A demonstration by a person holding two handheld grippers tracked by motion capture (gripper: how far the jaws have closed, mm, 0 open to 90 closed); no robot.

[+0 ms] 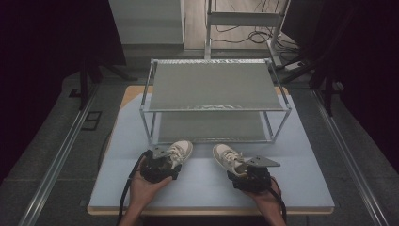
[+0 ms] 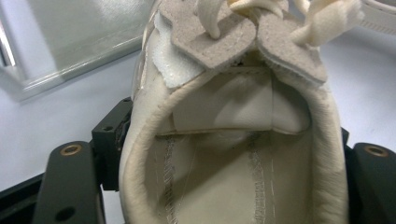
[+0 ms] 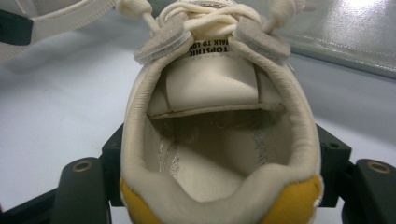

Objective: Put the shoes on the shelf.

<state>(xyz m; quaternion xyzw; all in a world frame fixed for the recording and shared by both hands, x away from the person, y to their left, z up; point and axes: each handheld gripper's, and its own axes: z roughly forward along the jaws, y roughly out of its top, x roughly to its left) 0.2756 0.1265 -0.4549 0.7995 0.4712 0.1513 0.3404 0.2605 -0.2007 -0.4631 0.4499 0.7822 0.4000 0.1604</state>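
A: Both cream lace-up sneakers sit just before the two-tier metal shoe rack point(image 1: 216, 87); the left gripper point(image 1: 160, 167) clamps the left sneaker point(image 1: 179, 151) at its heel, the right gripper point(image 1: 249, 176) the right sneaker point(image 1: 227, 157).

B: Heel-only holds; I'd guess the toes could droop and catch the rack's lower rail.

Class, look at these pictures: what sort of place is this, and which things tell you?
Probably a lab or recording studio, not a home: a padded table ringed by dark curtains, cables on the floor behind, and a bare metal shoe rack set up like a test prop.
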